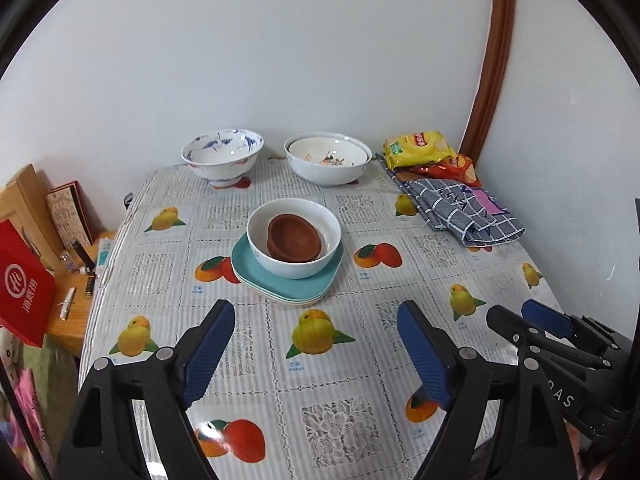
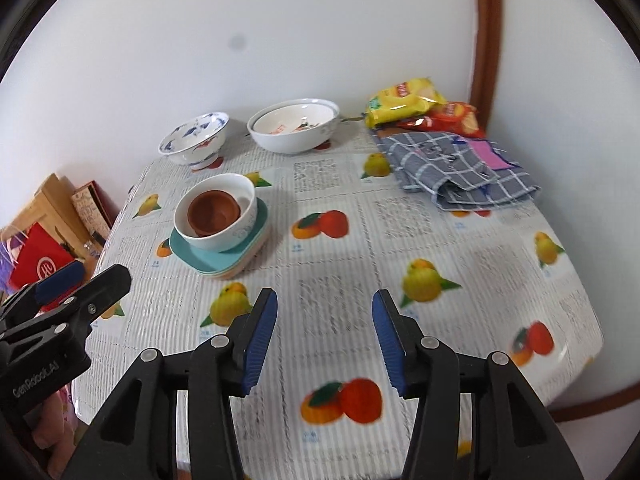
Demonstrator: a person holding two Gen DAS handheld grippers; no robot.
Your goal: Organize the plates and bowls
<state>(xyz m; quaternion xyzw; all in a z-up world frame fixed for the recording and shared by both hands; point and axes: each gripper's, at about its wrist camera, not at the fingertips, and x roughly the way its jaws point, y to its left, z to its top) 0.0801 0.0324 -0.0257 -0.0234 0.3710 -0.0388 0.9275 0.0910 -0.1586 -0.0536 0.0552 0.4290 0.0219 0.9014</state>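
In the middle of the fruit-print table, a white bowl [image 1: 294, 266] [image 2: 236, 234] holds stacked brown bowls [image 1: 294, 240] [image 2: 214, 210] and stands on a pile of teal plates [image 1: 256, 276] [image 2: 192, 254]. At the back by the wall are a blue-patterned bowl [image 1: 222, 158] [image 2: 194, 140] and a large white bowl [image 1: 328, 170] [image 2: 294, 138] with a smaller bowl nested inside. My left gripper [image 1: 316, 328] [image 2: 98, 274] hovers open, short of the plate pile, with nothing between its fingers. To its right, my right gripper [image 2: 325, 308] [image 1: 518, 314] is open and empty over bare tablecloth.
Yellow and red snack bags [image 1: 420, 148] [image 2: 404, 100] and a folded checked cloth [image 1: 460, 212] [image 2: 456, 164] lie at the back right corner. Left of the table, a low wooden stand carries a red box [image 1: 24, 292] and small items. A white wall runs behind.
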